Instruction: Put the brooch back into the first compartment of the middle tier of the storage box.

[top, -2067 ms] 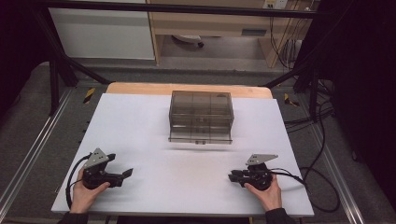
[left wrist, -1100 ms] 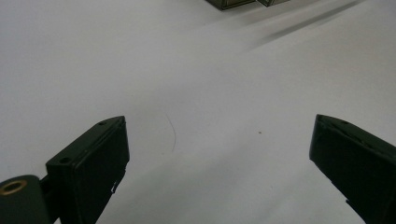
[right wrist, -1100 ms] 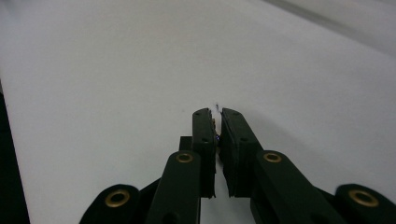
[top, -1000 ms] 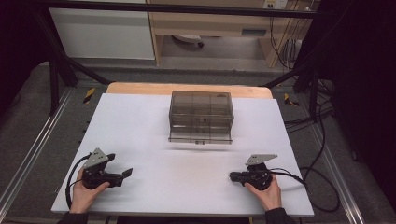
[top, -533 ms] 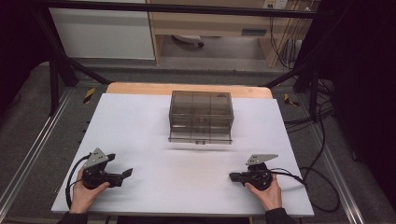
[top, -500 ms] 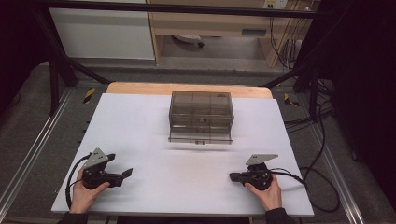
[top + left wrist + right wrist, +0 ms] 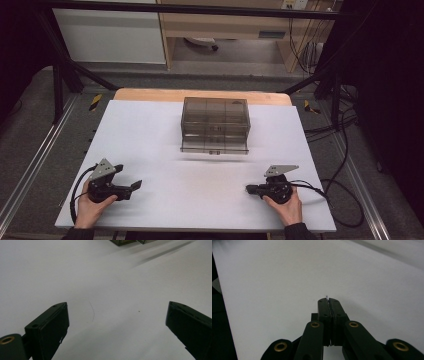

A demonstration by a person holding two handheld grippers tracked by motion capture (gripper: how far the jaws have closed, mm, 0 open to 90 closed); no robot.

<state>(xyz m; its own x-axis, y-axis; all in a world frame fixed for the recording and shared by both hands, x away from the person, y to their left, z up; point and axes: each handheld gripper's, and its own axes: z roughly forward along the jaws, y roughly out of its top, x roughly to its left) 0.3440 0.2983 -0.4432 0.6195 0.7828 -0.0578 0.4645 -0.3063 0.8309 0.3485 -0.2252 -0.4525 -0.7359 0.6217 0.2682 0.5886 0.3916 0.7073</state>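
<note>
Change since the earlier high views: nothing is moving; both hands and the box are sitting exactly where they were about two seconds back.
Left gripper: it is resting at the lower left of the high view, on the white table top, held by the person's left hand; in the left gripper view its two black jaws are standing wide apart with bare table between them, gripping nothing.
Right gripper: it is lying at the lower right of the high view under the person's right hand; in the right gripper view its jaws are pressed flat together, with no thing that I can make out between them.
Smoky translucent plastic drawer box: it is standing upright in the upper middle of the high view, near the far wooden edge of the table, well apart from both grippers; a corner of it is peeking in at the top of the left gripper view.
Drawers: the bottom one seems to be jutting slightly forward, though this is hard to confirm.
Meaning for the work: it is not under way yet; my judgement is that the hands are waiting, and a reach toward the box is the likely first step.
</note>
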